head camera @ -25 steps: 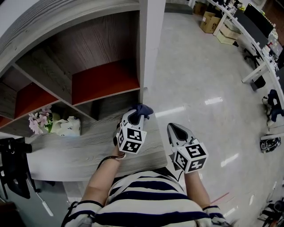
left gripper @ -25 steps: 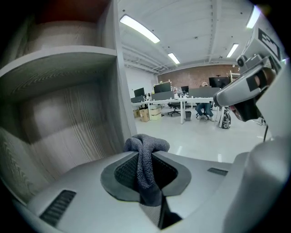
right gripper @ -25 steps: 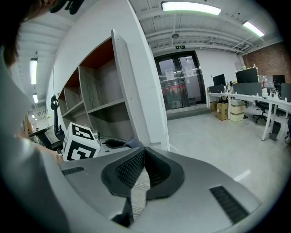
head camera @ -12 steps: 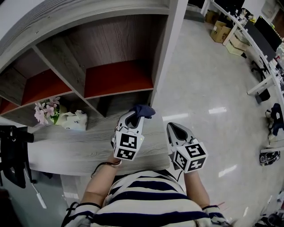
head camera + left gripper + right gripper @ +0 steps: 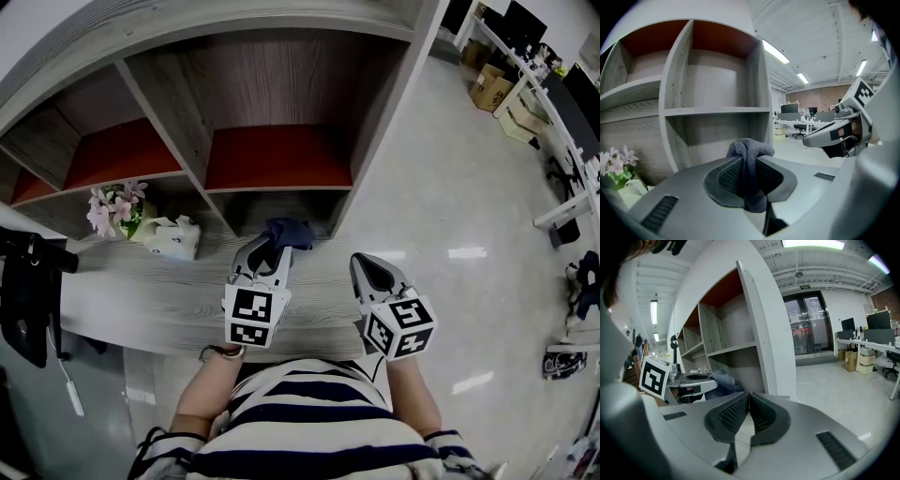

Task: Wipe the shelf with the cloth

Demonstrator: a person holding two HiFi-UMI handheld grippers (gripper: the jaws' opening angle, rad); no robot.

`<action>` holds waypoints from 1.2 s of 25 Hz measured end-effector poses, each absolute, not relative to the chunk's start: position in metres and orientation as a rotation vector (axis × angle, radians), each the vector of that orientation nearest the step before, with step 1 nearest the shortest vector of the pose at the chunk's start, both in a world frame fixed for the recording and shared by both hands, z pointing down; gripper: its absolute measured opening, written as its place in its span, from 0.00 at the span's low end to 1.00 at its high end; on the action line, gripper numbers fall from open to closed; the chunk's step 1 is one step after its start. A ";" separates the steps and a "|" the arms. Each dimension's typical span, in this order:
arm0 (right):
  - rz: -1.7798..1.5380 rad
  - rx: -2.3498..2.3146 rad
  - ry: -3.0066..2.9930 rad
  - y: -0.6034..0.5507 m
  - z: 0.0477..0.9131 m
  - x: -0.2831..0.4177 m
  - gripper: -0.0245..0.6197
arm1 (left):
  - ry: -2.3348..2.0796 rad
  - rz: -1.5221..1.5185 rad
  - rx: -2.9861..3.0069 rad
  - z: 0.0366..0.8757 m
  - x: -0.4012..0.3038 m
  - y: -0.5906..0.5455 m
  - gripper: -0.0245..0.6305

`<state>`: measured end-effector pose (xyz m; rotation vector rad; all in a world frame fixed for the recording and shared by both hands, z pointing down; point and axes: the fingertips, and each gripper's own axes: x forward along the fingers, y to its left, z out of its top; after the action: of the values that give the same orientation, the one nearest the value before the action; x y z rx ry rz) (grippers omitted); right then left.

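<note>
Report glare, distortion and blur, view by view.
Head view: lights glare off the glossy floor, and the shelf unit bows. Left gripper view: heavy fisheye, dark corners, cloth sharp in the left claw. Right gripper view: ceiling light blown out.

cloth [image 5: 291,232] partly hidden, flowers [image 5: 618,161] edge-cropped

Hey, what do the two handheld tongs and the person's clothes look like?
The left tongs and right tongs are pale grey moulded shells with black ribbed inner pads; each carries a white cube with black square markers. The person wears a navy-and-white striped top.
</note>
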<state>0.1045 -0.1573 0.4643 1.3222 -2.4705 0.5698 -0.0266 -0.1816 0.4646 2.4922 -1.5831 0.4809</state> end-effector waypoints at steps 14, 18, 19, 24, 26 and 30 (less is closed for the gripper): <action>0.519 1.167 -2.533 -0.164 0.464 0.056 0.08 | -1.792 0.433 2.255 0.469 -0.103 -0.151 0.13; 0.509 1.130 -2.544 -0.164 0.465 0.045 0.08 | -1.821 0.428 2.229 0.466 -0.114 -0.144 0.13; 0.506 1.120 -2.544 -0.164 0.466 0.042 0.08 | -1.829 0.430 2.223 0.465 -0.115 -0.142 0.13; 0.505 1.092 -2.544 -0.162 0.468 0.037 0.08 | -1.851 0.442 2.209 0.465 -0.120 -0.134 0.13; 0.504 1.089 -2.542 -0.161 0.468 0.036 0.08 | -1.851 0.430 2.191 0.467 -0.123 -0.131 0.13; 0.501 1.082 -2.535 -0.160 0.470 0.034 0.08 | -1.859 0.427 2.161 0.471 -0.127 -0.125 0.13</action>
<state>0.0340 -0.1595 0.4702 1.0815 -2.5354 0.5011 -0.1275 -0.1255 0.4713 2.1615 -1.8593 0.4268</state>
